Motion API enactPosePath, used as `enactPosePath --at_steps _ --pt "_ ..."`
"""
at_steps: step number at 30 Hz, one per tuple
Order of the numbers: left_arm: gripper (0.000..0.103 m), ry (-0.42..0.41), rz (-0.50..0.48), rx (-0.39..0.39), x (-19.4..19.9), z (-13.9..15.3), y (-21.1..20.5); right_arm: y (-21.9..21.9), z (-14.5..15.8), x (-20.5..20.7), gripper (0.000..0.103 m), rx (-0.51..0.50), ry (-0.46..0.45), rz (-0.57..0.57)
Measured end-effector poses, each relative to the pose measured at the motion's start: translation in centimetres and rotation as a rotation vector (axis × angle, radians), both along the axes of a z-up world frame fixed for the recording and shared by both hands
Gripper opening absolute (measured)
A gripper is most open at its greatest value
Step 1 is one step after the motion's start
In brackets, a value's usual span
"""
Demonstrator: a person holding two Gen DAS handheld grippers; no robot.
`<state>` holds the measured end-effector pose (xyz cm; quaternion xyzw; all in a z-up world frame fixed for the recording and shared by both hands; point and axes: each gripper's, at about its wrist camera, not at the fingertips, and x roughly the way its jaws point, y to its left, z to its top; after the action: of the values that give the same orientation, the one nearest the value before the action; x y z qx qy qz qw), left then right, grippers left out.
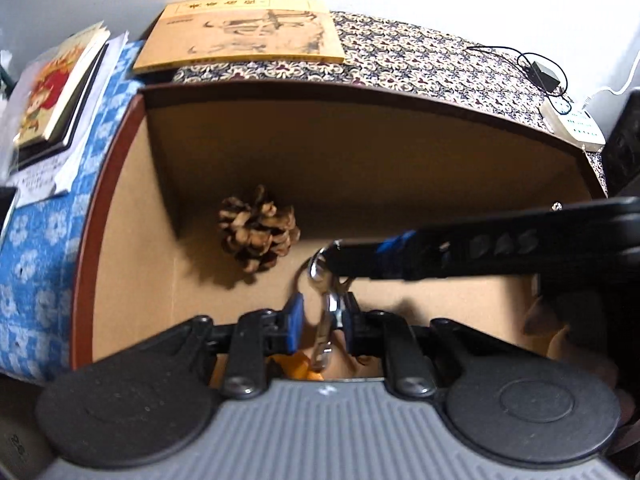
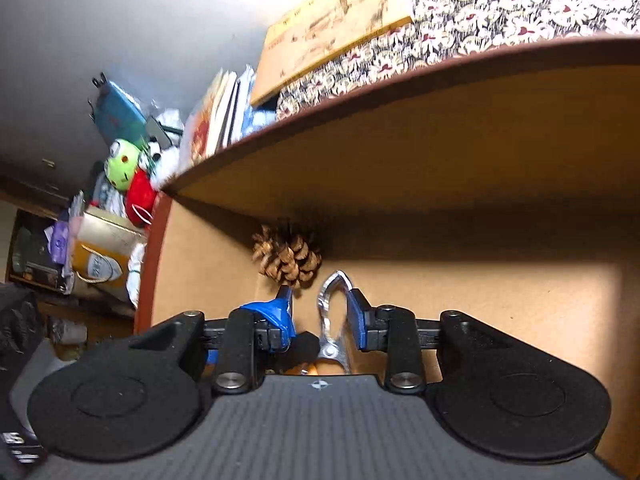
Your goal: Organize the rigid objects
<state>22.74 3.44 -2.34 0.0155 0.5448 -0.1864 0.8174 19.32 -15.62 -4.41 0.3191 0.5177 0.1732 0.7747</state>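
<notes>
Your clip is over the box.
Your left gripper pinches the metal clip inside the cardboard box (pine cone nearby); your right gripper has its fingers spread.

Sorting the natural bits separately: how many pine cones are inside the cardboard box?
1. The brown, open-scaled pine cone sits on the floor of the brown cardboard box, against the back wall near its left corner. The grippers hide the box's near part, so another could be there.

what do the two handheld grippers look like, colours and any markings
Both the left gripper and the right gripper have black linkage arms with silver screws, blue finger pads, round black discs either side and a ribbed grey body. Seen from the left wrist, the right gripper's black finger carries pale lettering.
</notes>
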Motion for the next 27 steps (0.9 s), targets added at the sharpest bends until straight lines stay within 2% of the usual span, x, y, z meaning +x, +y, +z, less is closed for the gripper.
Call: enactPosePath --at_steps 3,8,14,18,23,25,27 --pt "0.016 0.001 0.006 0.016 0.0 -0.1 -0.1 -0.7 0.5 -0.8 0.014 0.001 0.003 -0.02" --pt "0.016 -0.014 0.003 0.059 -0.3 -0.2 -0.5 -1.2 0.9 -2.2 0.014 -0.11 0.02 -0.042" --pt "0.017 -0.035 -0.009 0.122 -1.1 -0.1 -1.1 -2.9 1.0 -3.7 0.014 -0.099 0.048 -0.081" --pt "0.018 -0.064 -0.012 0.154 -1.6 0.1 -1.4 -3.3 1.6 -4.8 0.014 -0.156 0.017 -0.112" --pt "0.034 -0.1 0.0 0.201 -2.4 0.4 -1.9 -3.7 2.6 -6.4 0.014 -0.257 -0.065 -0.167" --pt "0.036 -0.135 0.001 0.233 -2.9 0.6 -2.3 -3.5 2.9 -7.1 0.013 -0.31 -0.113 -0.159" --pt "0.044 -0.157 0.002 0.259 -3.2 0.8 -2.6 -3.0 3.0 -7.7 0.013 -0.375 -0.166 -0.145"
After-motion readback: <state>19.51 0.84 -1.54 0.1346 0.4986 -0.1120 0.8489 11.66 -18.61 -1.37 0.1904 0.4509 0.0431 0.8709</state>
